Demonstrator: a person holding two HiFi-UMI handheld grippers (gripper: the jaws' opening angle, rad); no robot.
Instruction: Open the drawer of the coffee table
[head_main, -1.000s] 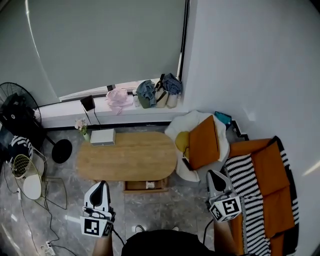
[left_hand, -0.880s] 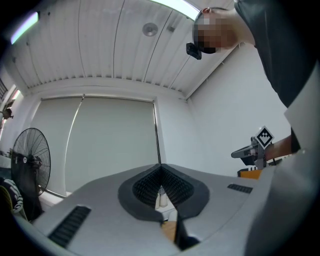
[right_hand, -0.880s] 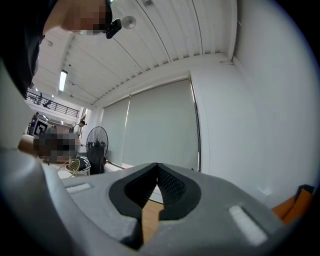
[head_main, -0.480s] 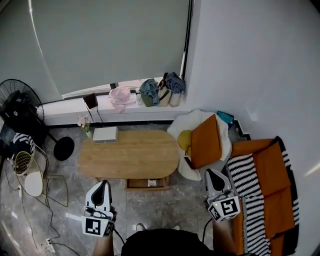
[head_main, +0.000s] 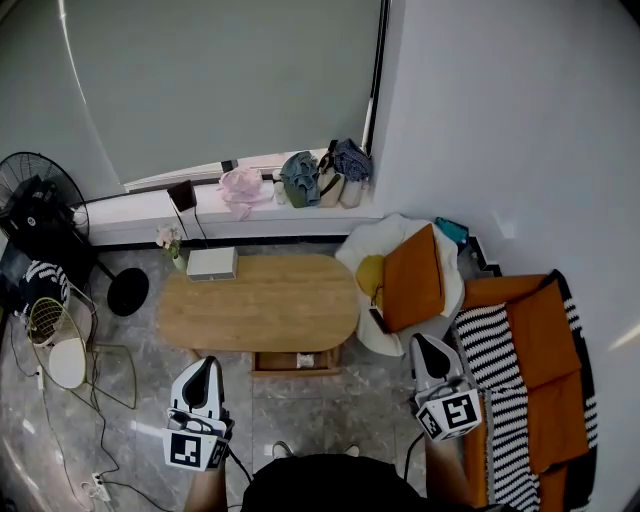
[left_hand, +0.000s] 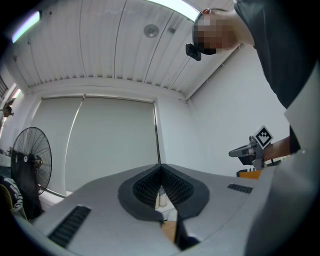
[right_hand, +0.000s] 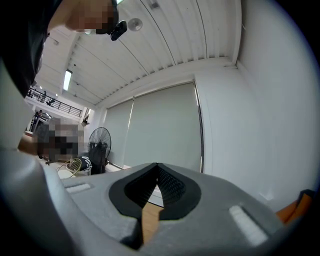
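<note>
Room: grey stone-look floor (head_main: 330, 415), pale walls, window covered by a grey blind (head_main: 220, 80).

Coffee table (head_main: 258, 303): oval wooden top, mid-floor, ahead of both grippers. A white box (head_main: 212, 264) sits on its far left corner.

Drawer (head_main: 295, 362): under the table's near edge, right of centre. Its wooden tray juts out a little past the top; something pale lies inside, too small to identify.

Window sill (head_main: 130, 220): white, along the far wall; holds a pink bundle (head_main: 242, 188) and a cluster of bags and folded cloth (head_main: 325, 175).

Standing fan (head_main: 40, 215): black, far left.

Sofa (head_main: 530, 330): right side, orange, with a black-and-white striped throw. An orange cushion (head_main: 410, 280) lies just beyond it.

Left gripper (head_main: 204, 364): held in the air short of the table's near left edge, apart from it. Jaws pressed together, nothing between them.

Right gripper (head_main: 424, 343): held off the table's right end, near the sofa, touching nothing. Jaws likewise closed tip to tip, empty.
</note>
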